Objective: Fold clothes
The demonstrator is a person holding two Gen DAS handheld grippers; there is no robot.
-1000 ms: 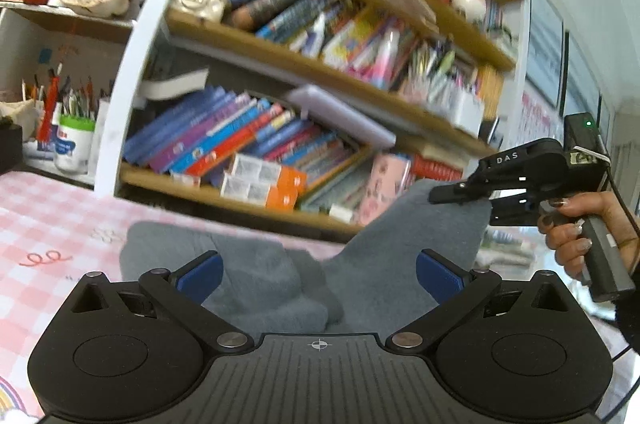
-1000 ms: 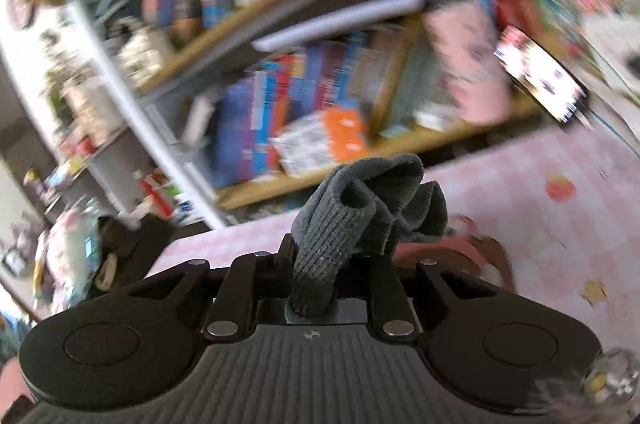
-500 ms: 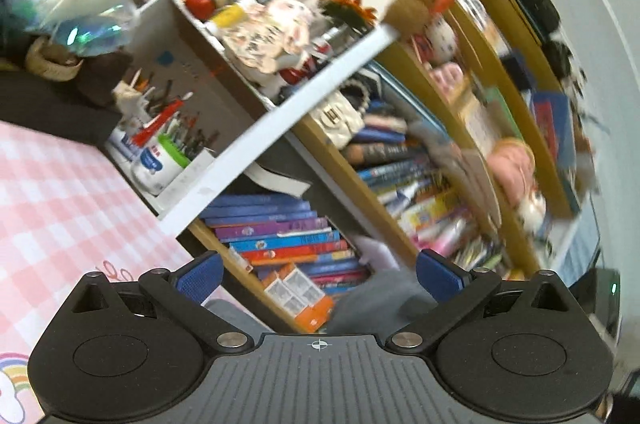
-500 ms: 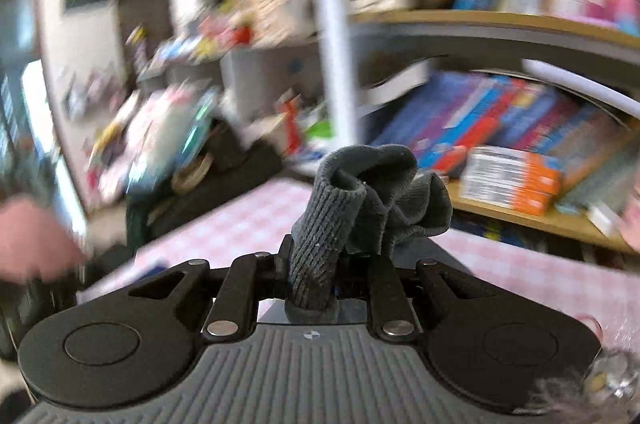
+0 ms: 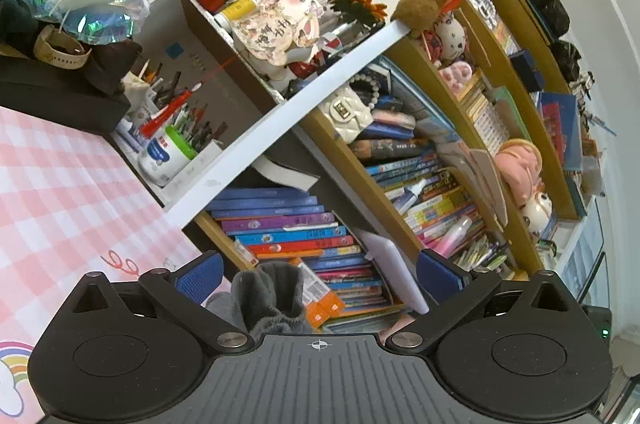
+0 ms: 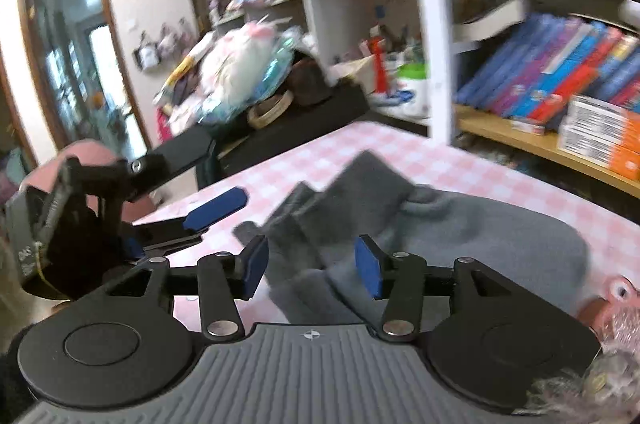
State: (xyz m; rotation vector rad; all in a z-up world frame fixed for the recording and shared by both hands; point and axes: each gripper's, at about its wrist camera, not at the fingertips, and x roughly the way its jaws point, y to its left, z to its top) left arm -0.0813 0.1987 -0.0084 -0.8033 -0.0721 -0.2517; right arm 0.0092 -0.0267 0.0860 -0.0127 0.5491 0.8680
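A grey knitted garment (image 6: 460, 236) lies in rumpled folds on the pink checked tablecloth (image 6: 360, 143). My right gripper (image 6: 313, 270) hangs just above the garment's near edge. Its jaws are opening, and a blurred fold of grey cloth sits loose between the blue pads (image 6: 370, 274) without being pressed. In the right wrist view my left gripper (image 6: 208, 179) is at the left of the garment, open, with nothing in it. In its own view the left gripper (image 5: 319, 280) stands wide open, pointing at the bookshelf, with a bump of the grey garment (image 5: 268, 296) low between its fingers.
A crowded bookshelf (image 5: 400, 159) with books, toys and a pen holder (image 5: 168, 151) rises along the table's far edge. Orange boxes (image 6: 600, 139) sit on its lowest shelf. A black box (image 5: 52, 95) with a bouquet on it stands at the table's left end. A pink figure (image 6: 612, 304) lies near right.
The right gripper was shut on a bunch of the grey cloth; now its jaws have parted and the cloth has dropped onto the table. Both views swung left and rolled.
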